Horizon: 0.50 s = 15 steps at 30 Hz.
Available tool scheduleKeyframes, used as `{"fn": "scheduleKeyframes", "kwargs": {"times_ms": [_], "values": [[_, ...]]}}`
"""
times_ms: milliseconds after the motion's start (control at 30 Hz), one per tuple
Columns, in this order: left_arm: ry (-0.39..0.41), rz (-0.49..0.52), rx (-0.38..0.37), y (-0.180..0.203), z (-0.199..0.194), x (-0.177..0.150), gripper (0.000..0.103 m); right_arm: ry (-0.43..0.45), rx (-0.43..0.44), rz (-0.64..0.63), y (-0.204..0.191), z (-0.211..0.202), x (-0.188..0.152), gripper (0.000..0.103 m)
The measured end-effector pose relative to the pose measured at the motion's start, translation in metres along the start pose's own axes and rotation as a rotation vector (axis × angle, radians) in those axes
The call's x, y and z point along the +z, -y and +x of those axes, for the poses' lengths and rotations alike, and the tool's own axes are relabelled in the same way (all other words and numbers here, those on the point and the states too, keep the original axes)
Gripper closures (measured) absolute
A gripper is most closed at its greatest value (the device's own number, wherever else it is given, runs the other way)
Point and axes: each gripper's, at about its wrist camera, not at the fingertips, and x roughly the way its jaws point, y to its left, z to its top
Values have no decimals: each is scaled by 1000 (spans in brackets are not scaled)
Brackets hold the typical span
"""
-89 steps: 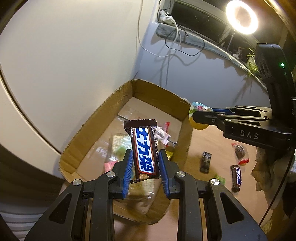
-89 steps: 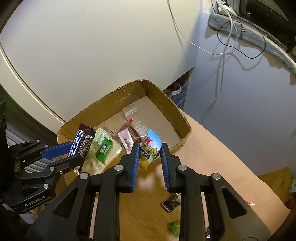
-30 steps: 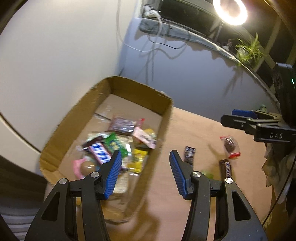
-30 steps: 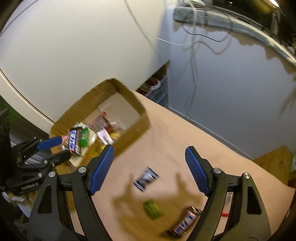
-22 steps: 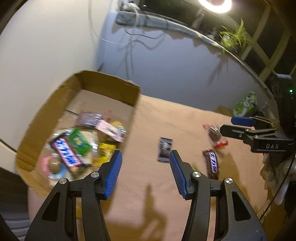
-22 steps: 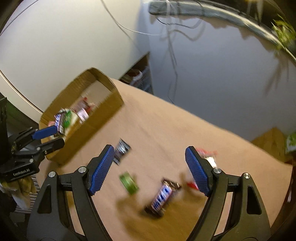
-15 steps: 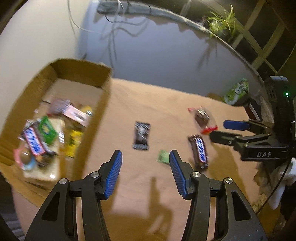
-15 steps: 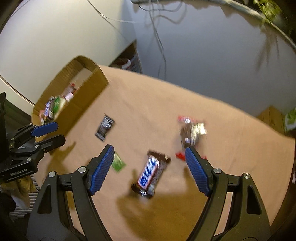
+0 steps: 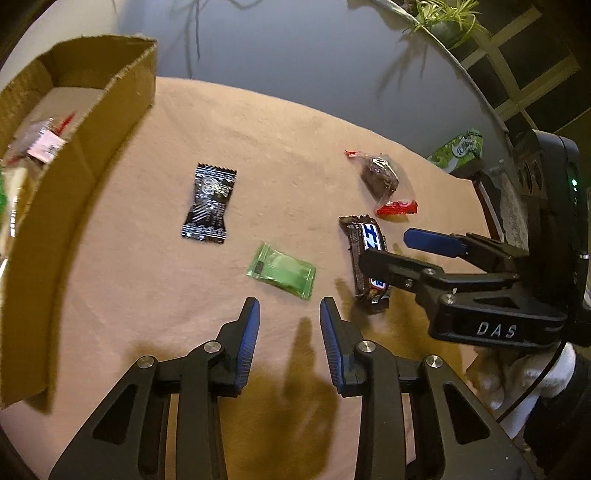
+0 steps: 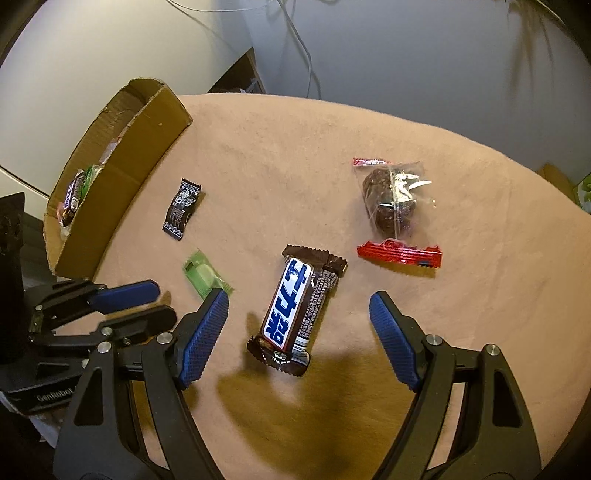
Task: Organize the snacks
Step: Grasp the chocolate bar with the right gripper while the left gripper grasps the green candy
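Observation:
A cardboard box (image 9: pixel 77 173) holding several snacks stands at the table's left; it also shows in the right wrist view (image 10: pixel 122 166). On the tan table lie a black sachet (image 9: pixel 208 203), a green packet (image 9: pixel 282 270), a brown-and-blue chocolate bar (image 10: pixel 297 310) and a clear bag with a dark cake (image 10: pixel 393 203). My left gripper (image 9: pixel 290 314) is open and empty, just short of the green packet. My right gripper (image 10: pixel 299 306) is open wide, its jaws on either side of the chocolate bar, above it.
A green tissue pack (image 9: pixel 460 147) and a plant (image 9: pixel 439 18) sit past the table's far right edge. A grey wall with cables runs behind the table. The box's long side wall faces the loose snacks.
Both grippers let their snacks drop into the box and opened. They then swung right, away from the box, and came down over the loose snacks on the table.

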Motion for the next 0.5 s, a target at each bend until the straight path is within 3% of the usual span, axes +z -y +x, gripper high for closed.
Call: {"fn": "scheduleKeyframes", "kwargs": {"times_ms": [400, 500], "values": [[-40, -27, -19, -8, 12, 9, 72, -33, -25, 4, -2, 17, 7, 34], [-40, -21, -19, -7, 13, 13, 72, -48, -37, 7, -1, 22, 7, 41]]}}
